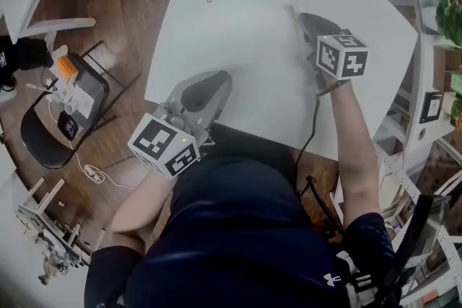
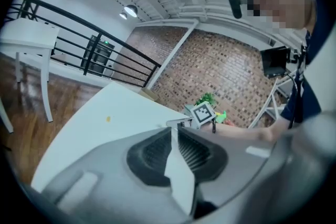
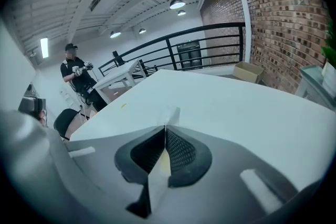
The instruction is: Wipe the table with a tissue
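Head view: right claw (image 1: 298, 14) is pinching the tissue (image 3: 170, 115) over the white bench (image 1: 245, 32).
Its tips are clenching a small white corner of tissue; left claw (image 1: 222, 77) is hanging clenched and empty at the bench's near edge. Cardboard box (image 3: 247, 71) is sitting by the brick wall (image 3: 283, 13), contents hidden.

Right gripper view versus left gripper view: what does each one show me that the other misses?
Only the right gripper view shows the tissue pinched in the right gripper's shut jaws, and a person standing in the distance. Only the left gripper view shows the right gripper's marker cube and a green plant. Both show the white table, its yellow speck and the black railing.
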